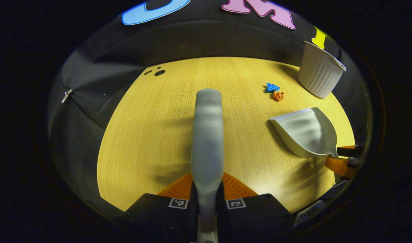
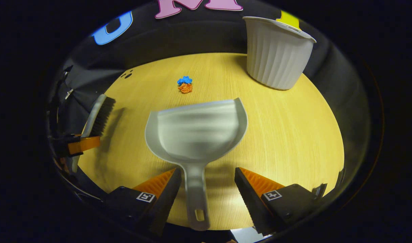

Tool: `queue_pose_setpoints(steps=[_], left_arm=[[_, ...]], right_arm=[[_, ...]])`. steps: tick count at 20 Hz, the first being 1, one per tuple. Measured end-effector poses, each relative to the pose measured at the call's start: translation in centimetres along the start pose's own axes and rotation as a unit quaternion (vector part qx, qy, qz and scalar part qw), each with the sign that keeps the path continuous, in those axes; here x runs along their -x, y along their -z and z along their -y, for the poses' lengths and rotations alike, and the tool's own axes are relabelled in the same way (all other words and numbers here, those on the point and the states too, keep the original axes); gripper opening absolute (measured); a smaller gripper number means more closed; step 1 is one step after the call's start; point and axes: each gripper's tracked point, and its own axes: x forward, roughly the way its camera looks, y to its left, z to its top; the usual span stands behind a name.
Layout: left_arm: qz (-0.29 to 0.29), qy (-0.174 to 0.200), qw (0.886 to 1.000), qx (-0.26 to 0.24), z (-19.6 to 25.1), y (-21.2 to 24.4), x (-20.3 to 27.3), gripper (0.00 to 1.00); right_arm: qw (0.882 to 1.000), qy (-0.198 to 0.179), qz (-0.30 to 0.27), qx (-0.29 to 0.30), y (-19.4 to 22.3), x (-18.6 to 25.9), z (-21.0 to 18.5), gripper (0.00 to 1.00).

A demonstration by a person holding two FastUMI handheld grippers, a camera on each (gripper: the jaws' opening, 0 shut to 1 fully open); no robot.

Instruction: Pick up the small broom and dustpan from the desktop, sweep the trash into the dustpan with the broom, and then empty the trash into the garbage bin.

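My left gripper is shut on the handle of the small grey broom, which points away over the wooden desktop. In the right gripper view the same broom shows dark bristles at the far left, held by the left gripper. The grey dustpan lies on the desk, its handle between the fingers of my open right gripper and closer to the left finger. A blue scrap and an orange scrap lie just beyond the pan. In the left gripper view the dustpan and right gripper sit at the right.
A white ribbed garbage bin stands at the back right of the desk, also seen as the bin in the left gripper view. Small cable holes mark the back left corner. Black cloth surrounds the desk edges.
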Motion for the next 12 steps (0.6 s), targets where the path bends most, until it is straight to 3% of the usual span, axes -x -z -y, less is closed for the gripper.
queue_pose_setpoints(steps=[8, 10, 12], left_arm=[[-0.017, -0.018, 0.999, 0.021, -1.5, 0.6, 0.2, 0.27], [-0.023, -0.017, 0.999, 0.029, -1.4, 0.7, -0.1, 0.27], [-0.027, -0.015, 0.999, 0.035, -1.0, 0.8, -0.3, 0.27]], right_arm=[[0.998, 0.028, -0.038, -0.035, 0.4, -3.3, 0.2, 0.97], [0.998, 0.044, -0.038, -0.039, -0.1, -3.4, 0.9, 0.86], [0.997, 0.056, -0.047, -0.028, 0.0, -3.5, 1.5, 0.65]])
